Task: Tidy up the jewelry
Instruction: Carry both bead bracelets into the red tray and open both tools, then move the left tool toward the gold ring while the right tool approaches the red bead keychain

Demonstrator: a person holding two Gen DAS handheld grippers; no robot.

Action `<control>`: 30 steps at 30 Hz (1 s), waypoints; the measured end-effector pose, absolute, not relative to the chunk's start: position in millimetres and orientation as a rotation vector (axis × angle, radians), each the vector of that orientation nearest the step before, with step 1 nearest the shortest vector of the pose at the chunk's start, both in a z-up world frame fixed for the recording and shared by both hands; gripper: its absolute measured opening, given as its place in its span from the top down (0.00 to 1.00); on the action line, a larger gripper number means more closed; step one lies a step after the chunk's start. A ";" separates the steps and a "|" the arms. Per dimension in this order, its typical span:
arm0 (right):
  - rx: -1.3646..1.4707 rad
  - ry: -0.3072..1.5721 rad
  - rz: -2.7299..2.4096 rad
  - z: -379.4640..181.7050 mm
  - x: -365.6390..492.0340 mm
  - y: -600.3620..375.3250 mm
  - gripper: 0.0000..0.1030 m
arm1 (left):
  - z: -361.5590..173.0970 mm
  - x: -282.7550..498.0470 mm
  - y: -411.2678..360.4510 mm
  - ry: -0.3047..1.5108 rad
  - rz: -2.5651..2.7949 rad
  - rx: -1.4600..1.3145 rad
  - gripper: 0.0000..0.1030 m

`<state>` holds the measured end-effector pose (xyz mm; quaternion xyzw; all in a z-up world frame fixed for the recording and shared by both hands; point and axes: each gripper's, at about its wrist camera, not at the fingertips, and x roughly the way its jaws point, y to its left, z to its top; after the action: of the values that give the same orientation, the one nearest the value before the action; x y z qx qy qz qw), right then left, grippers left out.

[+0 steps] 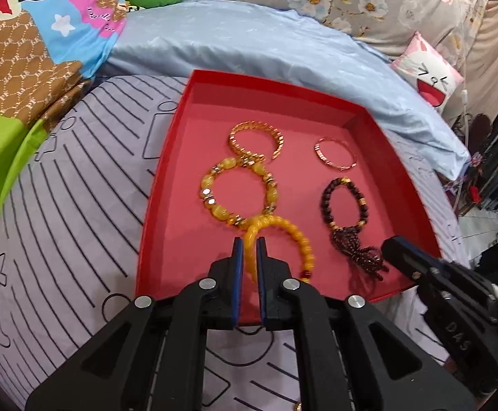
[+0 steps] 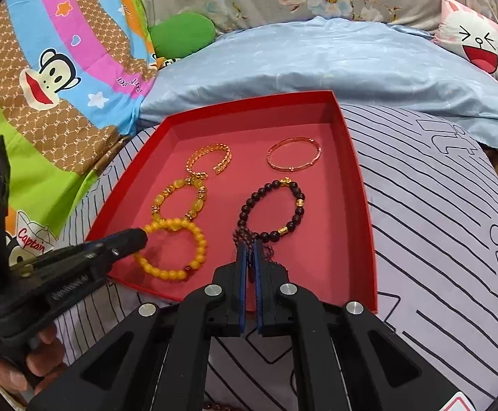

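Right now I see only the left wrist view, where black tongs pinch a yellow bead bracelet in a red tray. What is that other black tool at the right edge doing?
Observer: The right gripper is closed on the tassel strand of the dark bead bracelet, near the front of the red tray.
Operator: And who holds my tongs? I see nobody.
Observer: A person's hand grips the handle of the left gripper, low at the left of the right wrist view.
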<state>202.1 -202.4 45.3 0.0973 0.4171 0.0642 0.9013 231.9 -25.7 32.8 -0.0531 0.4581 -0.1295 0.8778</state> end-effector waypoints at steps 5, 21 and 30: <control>0.214 0.815 0.119 58.1 184.2 -205.5 0.63 | 41.7 220.6 -19.3 0.903 -0.241 -0.114 0.71; 0.212 0.882 0.103 41.6 86.9 -218.6 0.63 | 46.7 110.8 -10.6 0.824 -0.195 -0.044 0.66; 0.192 0.912 0.093 24.1 75.9 -207.1 0.65 | 31.8 75.1 -10.5 0.860 -0.212 -0.041 0.66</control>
<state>75.9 -207.1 24.1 0.0926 0.4397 0.0449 0.8923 75.1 -10.5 31.8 -0.0200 0.4159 -0.1025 0.9034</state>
